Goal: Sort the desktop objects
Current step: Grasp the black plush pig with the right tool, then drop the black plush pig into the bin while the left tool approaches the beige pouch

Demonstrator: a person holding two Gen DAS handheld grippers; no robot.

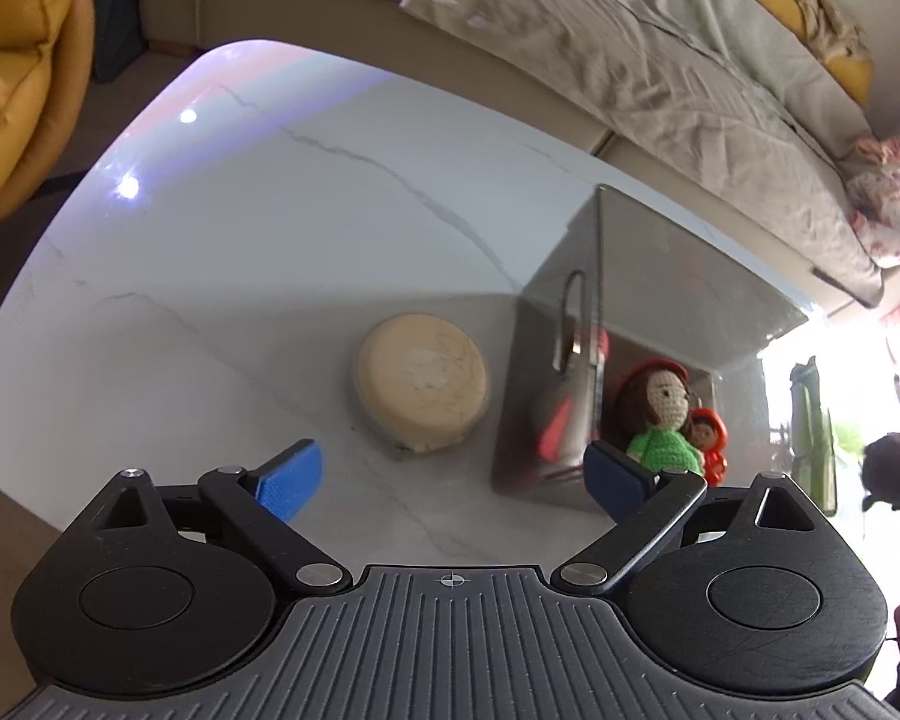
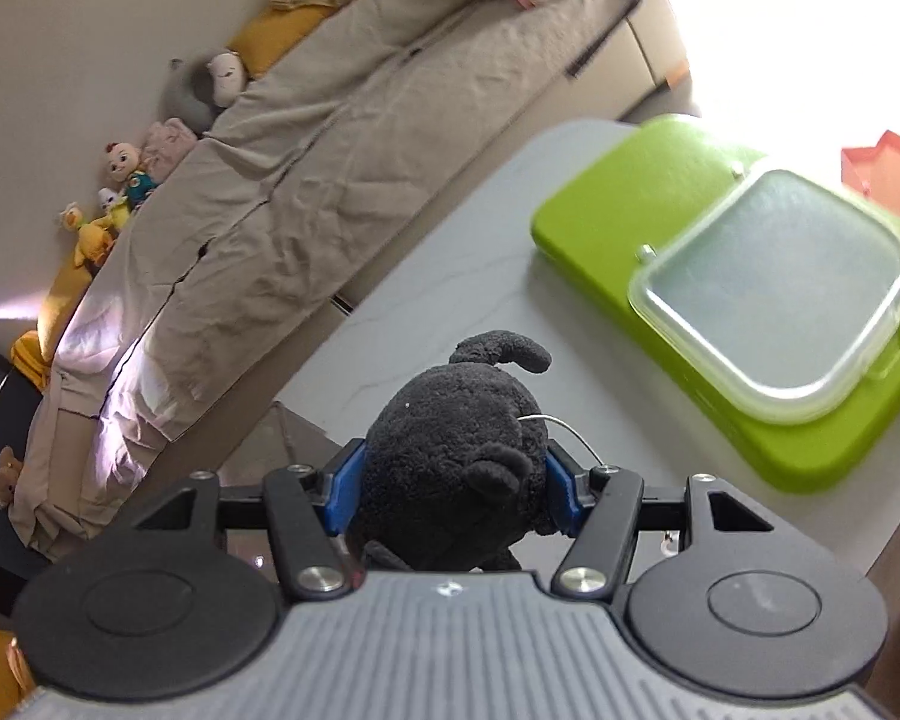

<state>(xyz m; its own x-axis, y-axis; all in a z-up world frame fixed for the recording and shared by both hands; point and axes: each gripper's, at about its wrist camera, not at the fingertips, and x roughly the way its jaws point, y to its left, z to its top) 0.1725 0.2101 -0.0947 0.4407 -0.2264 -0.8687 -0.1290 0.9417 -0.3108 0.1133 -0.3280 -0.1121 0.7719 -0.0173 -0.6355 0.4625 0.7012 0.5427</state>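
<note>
Left wrist view: one left gripper (image 1: 453, 483) hangs over the white marble table (image 1: 222, 276), its two blue pads (image 1: 288, 480) spread wide with nothing between them. One round beige disc (image 1: 421, 383), its top mottled, lies flat on the table ahead of the pads. Just beside it to the right stands one mirrored box (image 1: 648, 324), open on the side facing the camera. Inside it are two dolls: one crocheted doll (image 1: 663, 414) with brown hair, a red cap and a green top, and one smaller red-hooded figure (image 1: 709, 441) pressed against its right side. Red shapes on the box's shiny wall look like reflections, though the blur makes that uncertain. At the far right edge a dark shape, the black plush toy (image 1: 891, 468), shows against the bright window.

Right wrist view: the right gripper (image 2: 453, 489) has its blue pads clamped on both sides of that black plush toy (image 2: 450, 450), one ear and a curled tail showing, and a thin wire loop (image 2: 567, 429) sticking out at its right. It is held above the table. On the table beyond lies one green tray (image 2: 648, 204) with one clear lidded container (image 2: 780, 294) resting on it; its contents cannot be made out. A covered sofa (image 2: 306, 168) runs behind, with several soft toys (image 2: 126, 180) along its back.
</note>
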